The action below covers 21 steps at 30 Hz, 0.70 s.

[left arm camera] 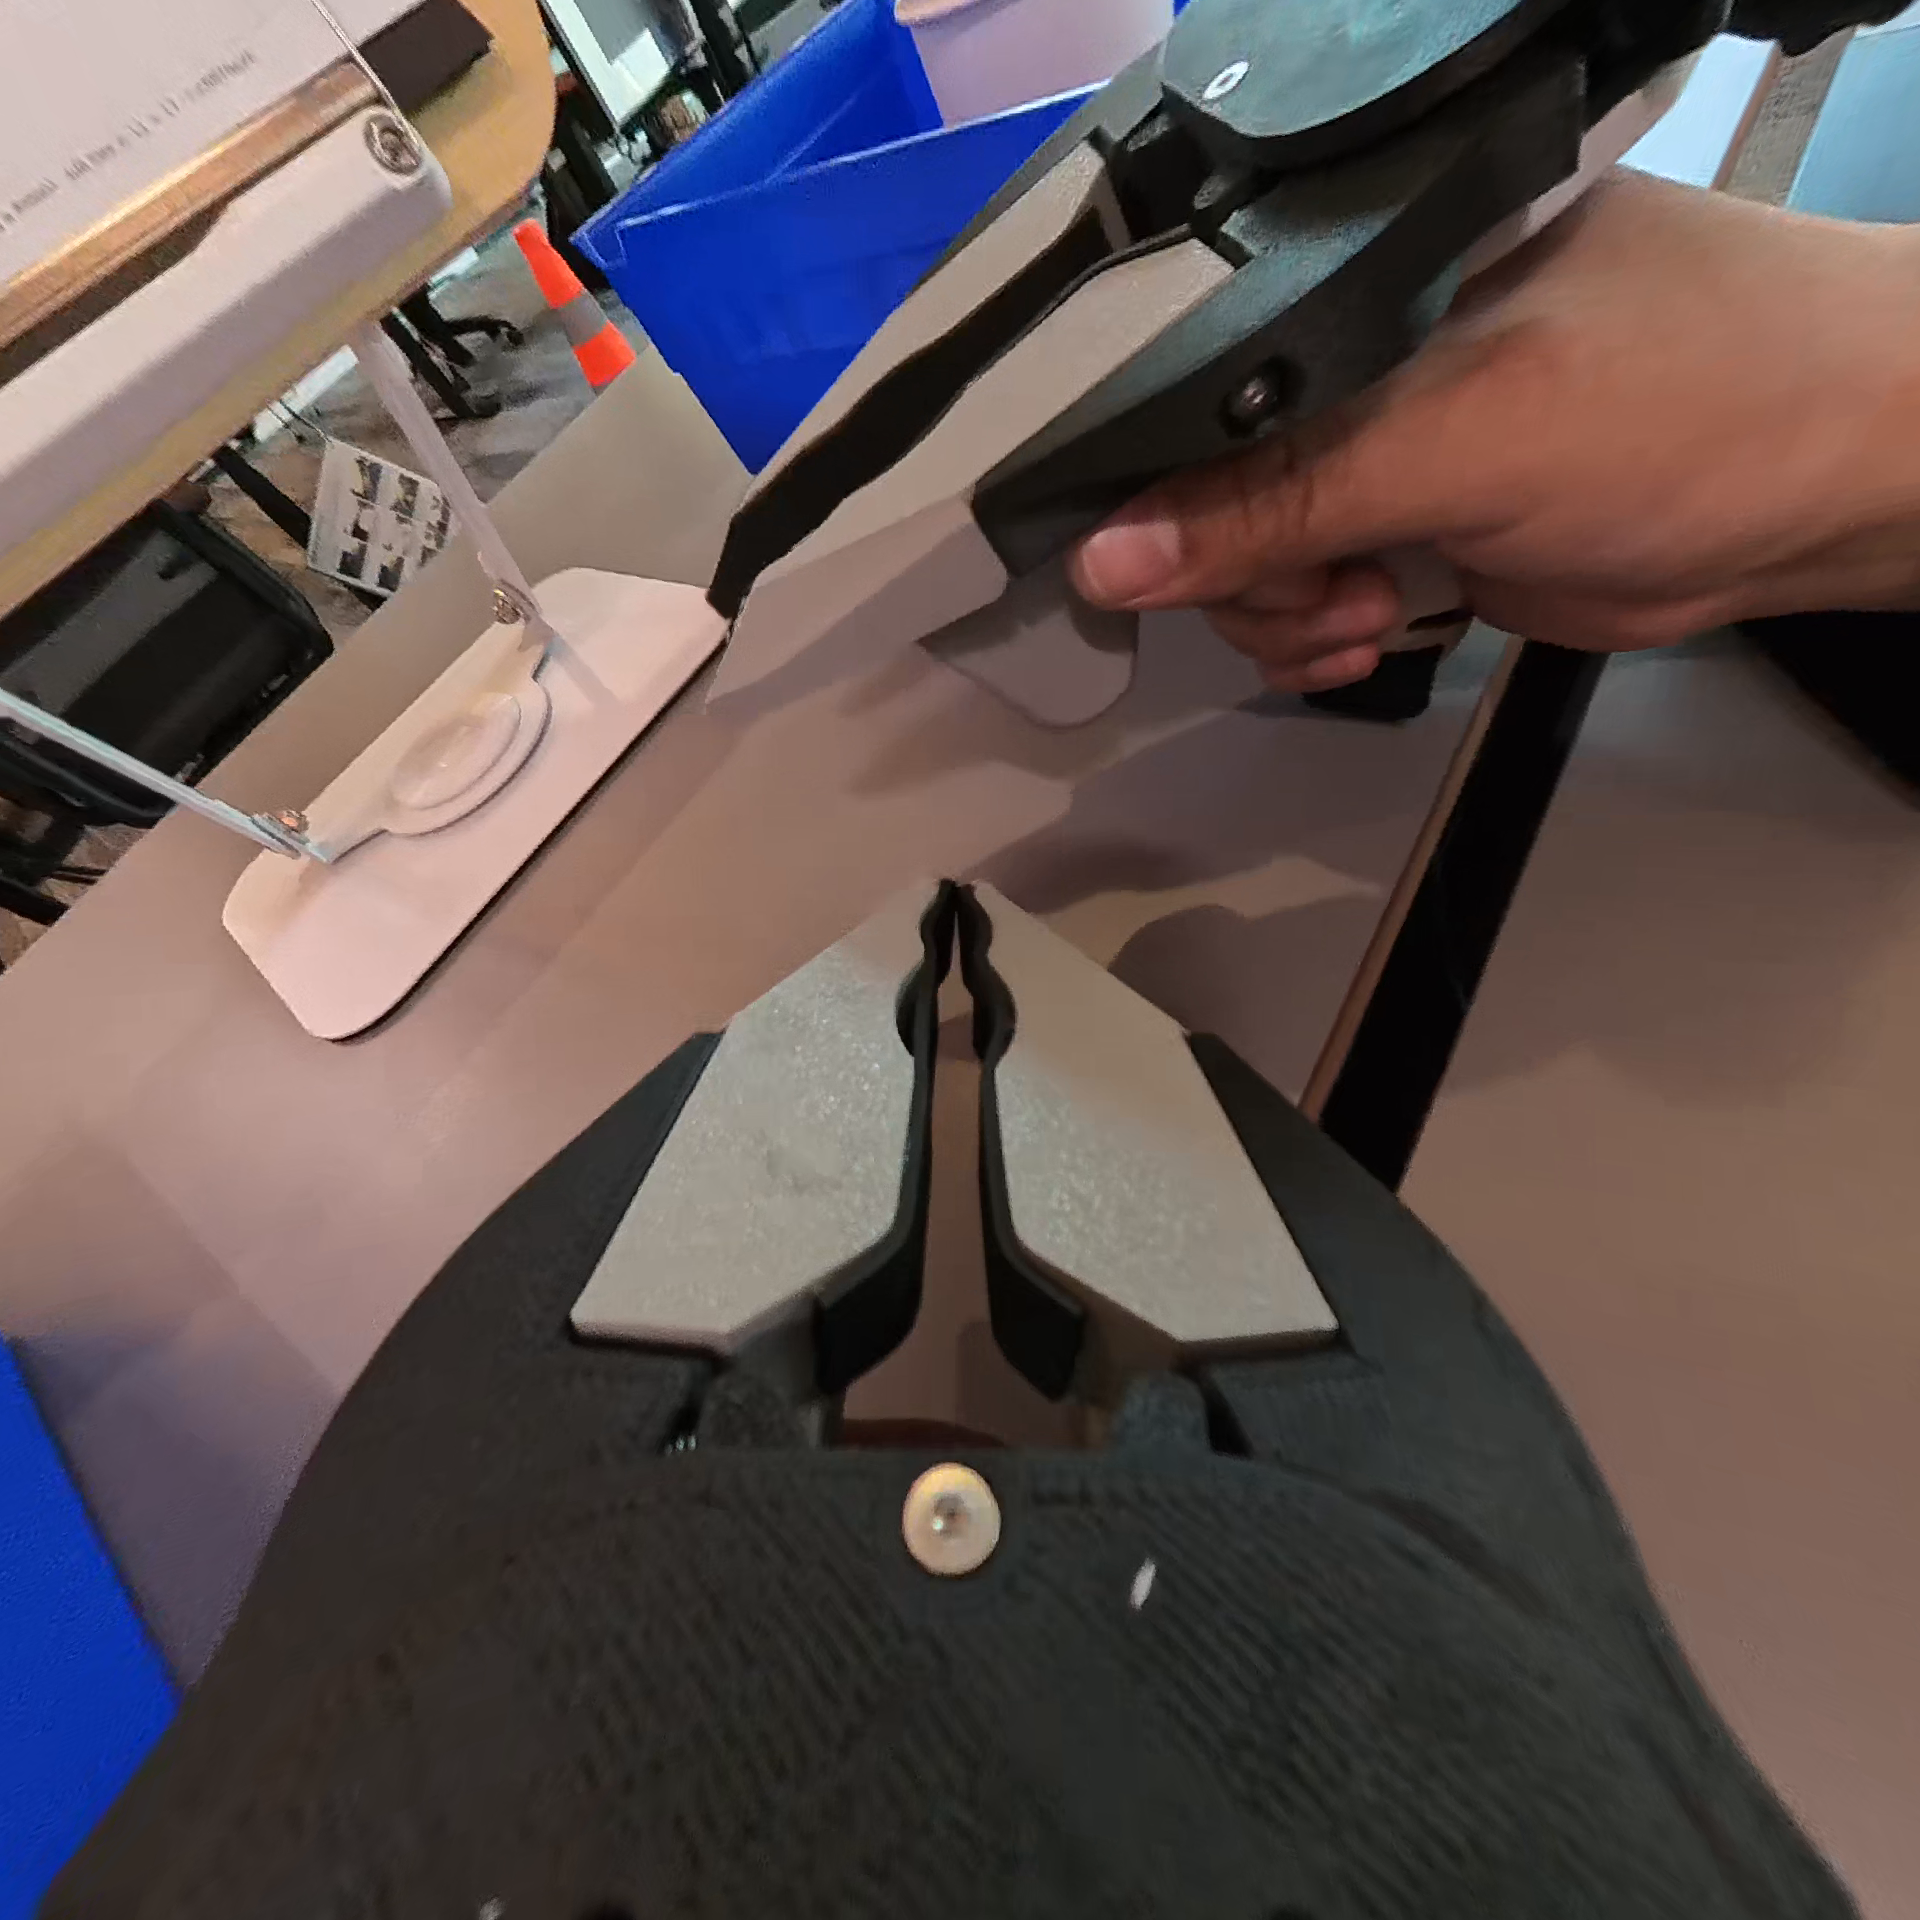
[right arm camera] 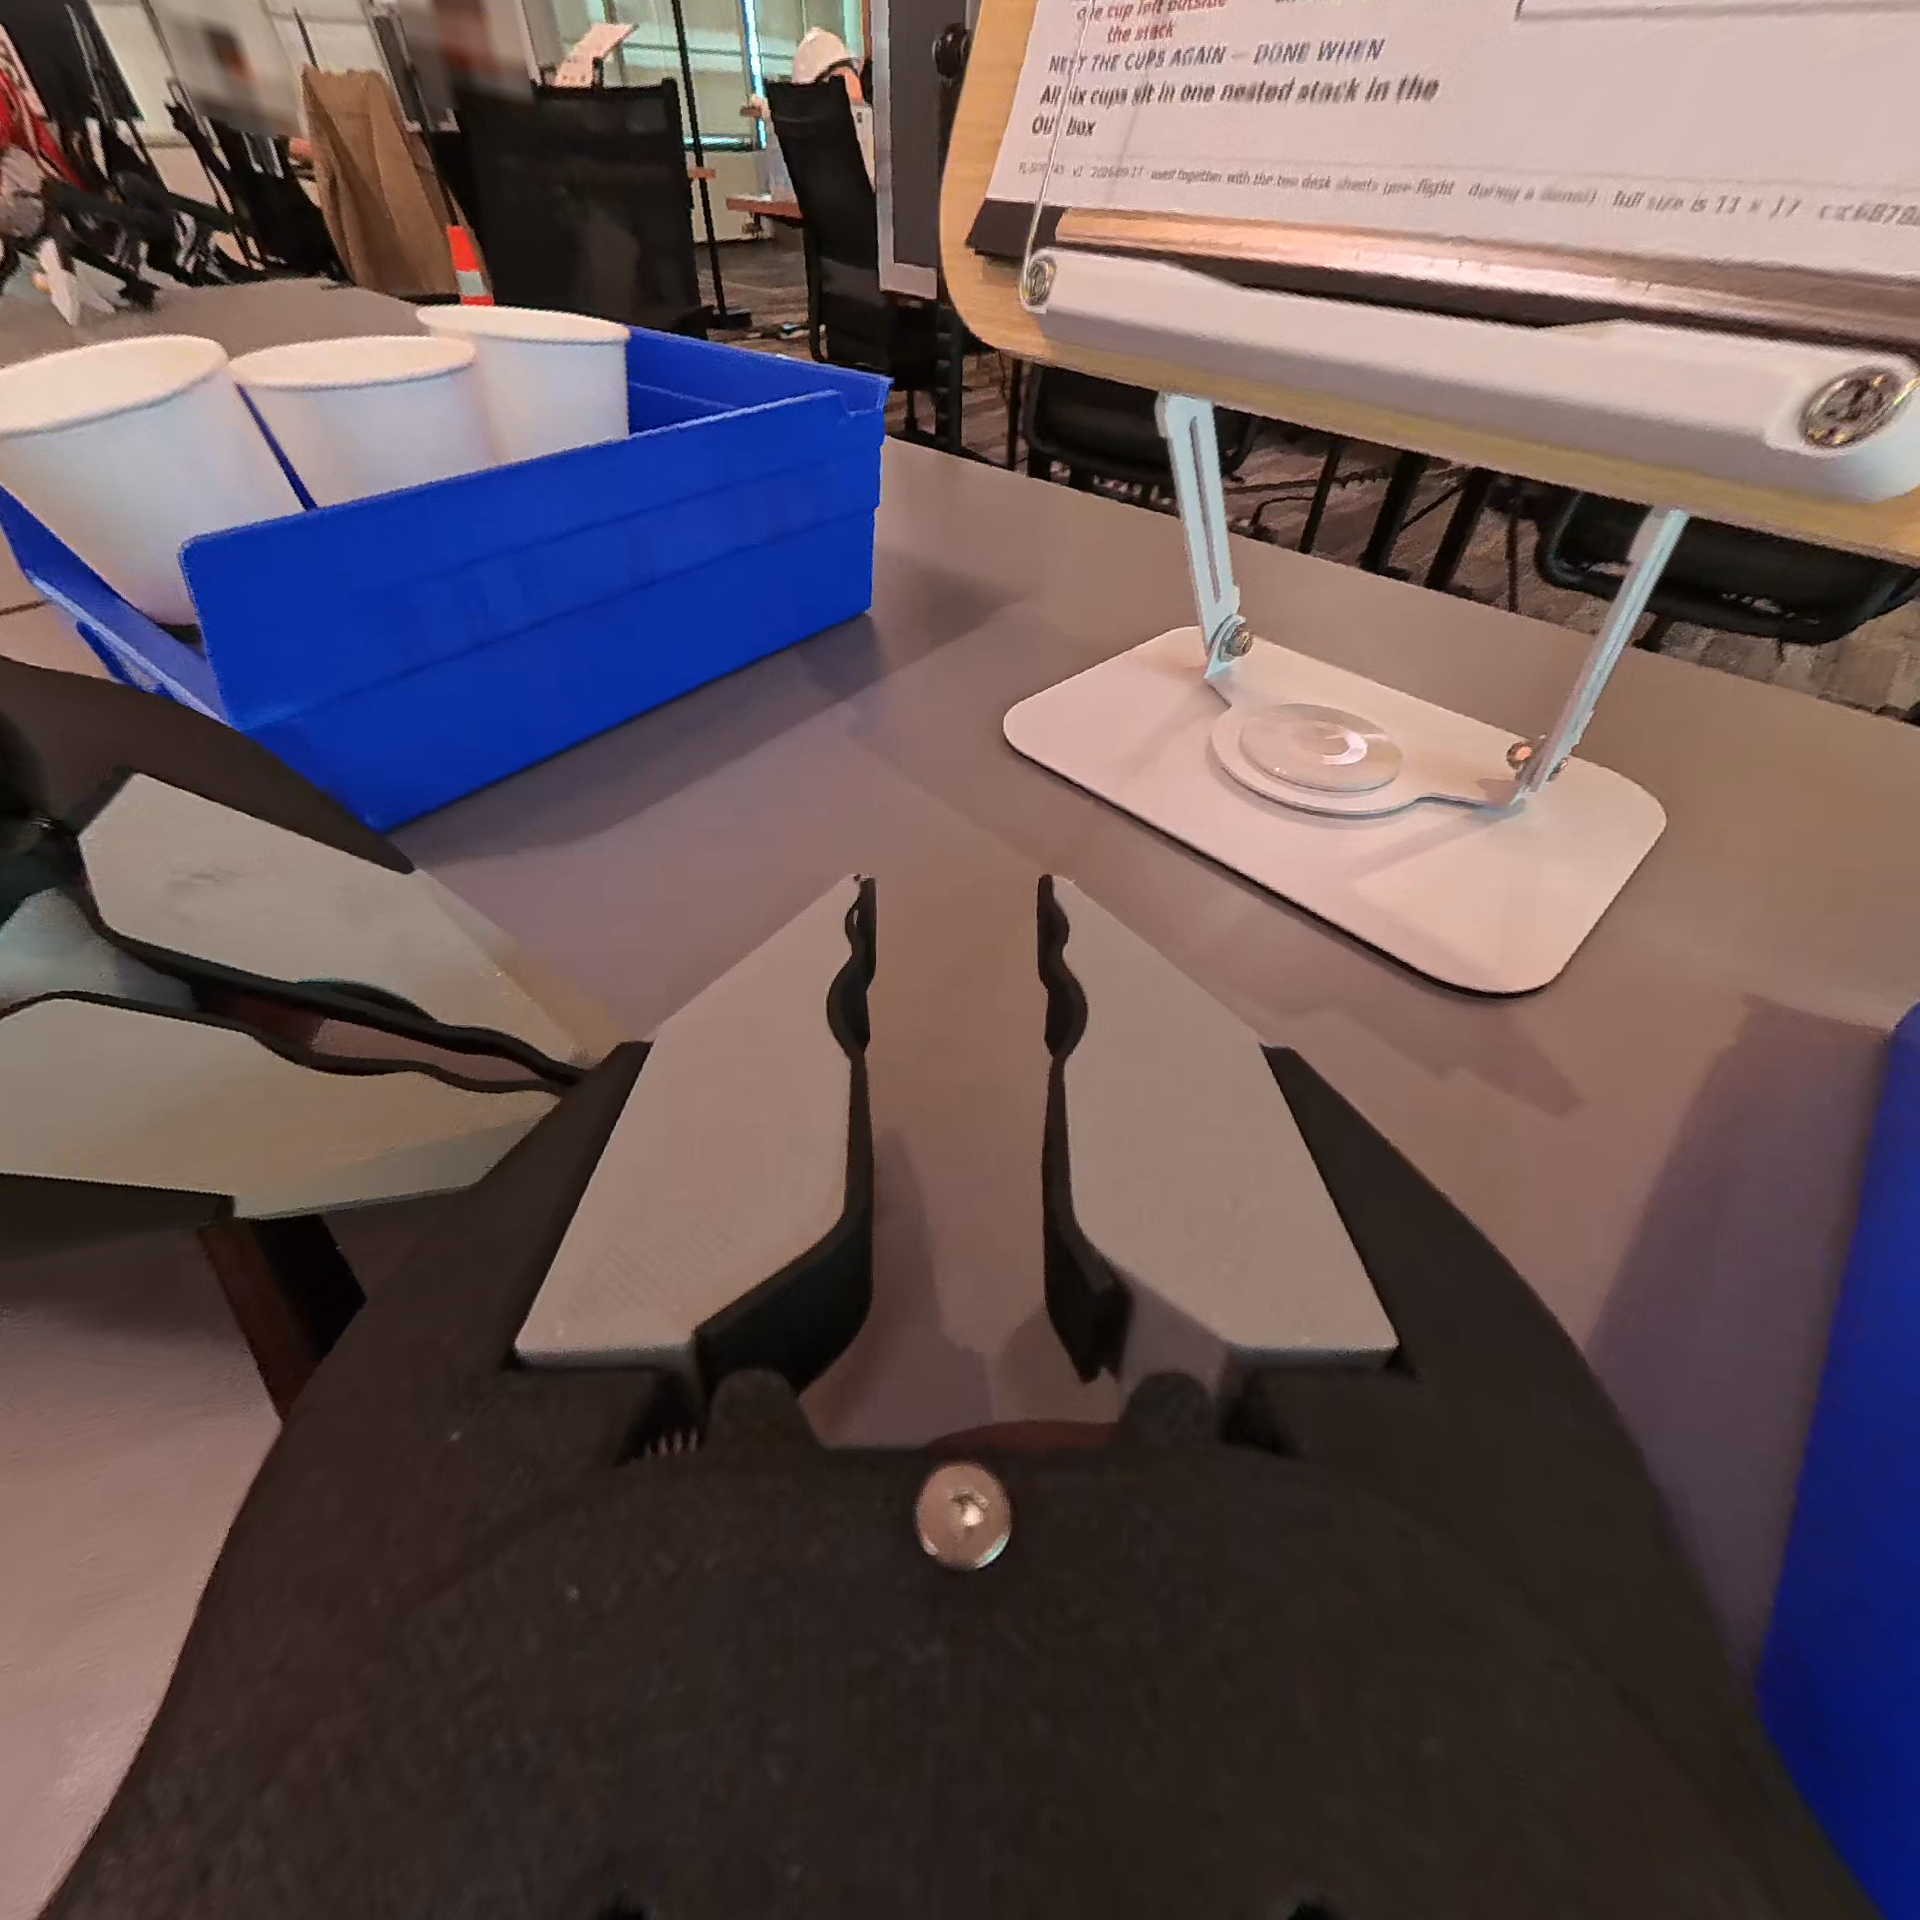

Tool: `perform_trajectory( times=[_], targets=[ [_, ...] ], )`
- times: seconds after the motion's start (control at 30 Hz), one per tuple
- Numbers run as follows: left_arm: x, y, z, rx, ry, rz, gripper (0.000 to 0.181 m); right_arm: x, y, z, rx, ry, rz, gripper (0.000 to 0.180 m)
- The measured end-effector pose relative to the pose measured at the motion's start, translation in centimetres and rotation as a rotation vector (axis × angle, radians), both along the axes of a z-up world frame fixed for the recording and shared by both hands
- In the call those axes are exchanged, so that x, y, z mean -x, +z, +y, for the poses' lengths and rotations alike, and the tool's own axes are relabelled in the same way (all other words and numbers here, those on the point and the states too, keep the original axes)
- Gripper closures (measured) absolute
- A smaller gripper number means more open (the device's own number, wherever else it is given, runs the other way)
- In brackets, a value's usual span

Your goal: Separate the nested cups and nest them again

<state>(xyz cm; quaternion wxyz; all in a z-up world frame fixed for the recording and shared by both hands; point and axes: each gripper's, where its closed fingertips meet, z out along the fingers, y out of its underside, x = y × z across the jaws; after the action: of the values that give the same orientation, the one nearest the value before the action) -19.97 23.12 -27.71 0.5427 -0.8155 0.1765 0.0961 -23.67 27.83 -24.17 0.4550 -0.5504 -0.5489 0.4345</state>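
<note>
Grey tabletop (right arm camera: 935, 748) fills both views, with chairs and desks of an office room beyond it. Nearest in the left wrist view, the left gripper (left arm camera: 958, 902) hangs over the bare table with its tips pressed together and nothing between them. In the right wrist view the right gripper (right arm camera: 956, 894) also holds nothing, its two fingers (right arm camera: 727, 1143) standing apart with a clear gap. Seen from the left, a hand (left arm camera: 1558, 468) grips its handle.

Farther on, a white stand (right arm camera: 1351, 831) rests on the table, its arms carrying a wooden board with a printed sheet (right arm camera: 1455, 125). To its left sits a blue bin (right arm camera: 540, 623), and inside it stand three white cups (right arm camera: 364, 416), side by side and tilted a little, not nested. A second blue bin (right arm camera: 1849, 1455) edges in at the right.
</note>
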Motion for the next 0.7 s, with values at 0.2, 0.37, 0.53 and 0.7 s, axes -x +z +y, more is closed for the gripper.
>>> perform_trajectory(
  times=[0.2,0.37,0.53,0.7],
  targets=[
    [0.2,1.6,-1.0,0.028,0.003,-0.012,0.181,0.0,0.5,0.5,-0.087,-0.021,0.0,0.151],
    [1.2,4.3,-2.3,0.054,0.069,-0.1,0.177,-0.3,1.6,0.9,-0.033,-0.029,0.048,0.152],
    [4.0,7.7,-5.6,0.06,0.171,-0.2,0.167,-0.3,1.2,1.4,-0.028,-0.043,0.036,0.152],
    [12.2,9.7,-11.8,0.176,0.39,-0.146,0.162,-0.3,1.3,1.6,-0.007,-0.045,0.034,0.152]
  ],
)
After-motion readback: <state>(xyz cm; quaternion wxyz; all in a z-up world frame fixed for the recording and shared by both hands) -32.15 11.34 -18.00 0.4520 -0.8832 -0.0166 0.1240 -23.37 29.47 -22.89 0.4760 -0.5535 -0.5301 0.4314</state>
